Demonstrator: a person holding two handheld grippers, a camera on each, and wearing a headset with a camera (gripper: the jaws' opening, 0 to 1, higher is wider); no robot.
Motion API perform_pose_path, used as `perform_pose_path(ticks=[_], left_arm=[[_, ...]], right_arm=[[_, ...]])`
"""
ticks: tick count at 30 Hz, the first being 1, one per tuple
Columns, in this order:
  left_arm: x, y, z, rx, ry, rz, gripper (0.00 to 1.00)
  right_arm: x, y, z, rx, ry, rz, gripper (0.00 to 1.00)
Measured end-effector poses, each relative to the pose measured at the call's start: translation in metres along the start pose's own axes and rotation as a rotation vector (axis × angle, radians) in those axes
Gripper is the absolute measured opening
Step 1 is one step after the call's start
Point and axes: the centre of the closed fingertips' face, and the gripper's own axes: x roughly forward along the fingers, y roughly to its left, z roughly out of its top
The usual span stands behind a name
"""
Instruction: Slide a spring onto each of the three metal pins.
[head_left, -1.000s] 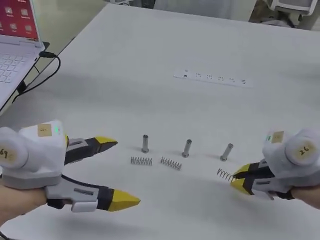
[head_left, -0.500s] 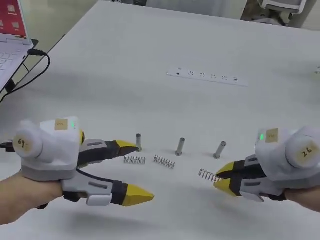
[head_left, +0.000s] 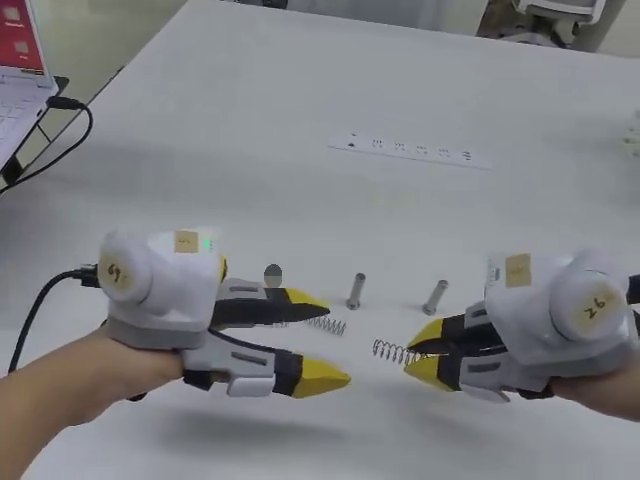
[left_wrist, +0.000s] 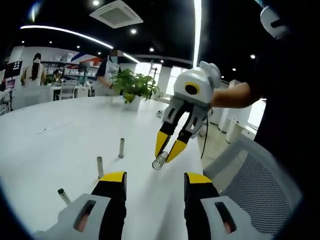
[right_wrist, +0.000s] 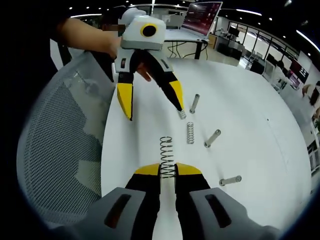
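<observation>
Two level, facing inward: R gripper (head_left: 412, 357) clamps spring (head_left: 390, 351), L gripper (head_left: 335, 342) spread wide.

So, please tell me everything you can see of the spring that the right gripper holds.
The spring is a thin coil of grey metal wire with open turns. The right gripper pinches one end between its yellow tips; the rest sticks straight out over the white table, pointing toward the left gripper.
</observation>
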Motion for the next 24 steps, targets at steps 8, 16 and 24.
perform_pose_path(ticks=[8,16,24], left_arm=[[0.031,-0.005,0.006,0.024,0.014,-0.041,0.32],[0.048,-0.009,0.006,0.023,0.003,-0.062,0.28],[0.05,-0.012,0.009,-0.008,-0.036,-0.081,0.14]], right_arm=[[-0.007,-0.004,0.001,-0.039,0.006,0.008,0.08],[-0.014,-0.006,-0.001,-0.049,0.006,0.001,0.08],[-0.019,-0.004,-0.003,-0.047,-0.006,0.012,0.08]])
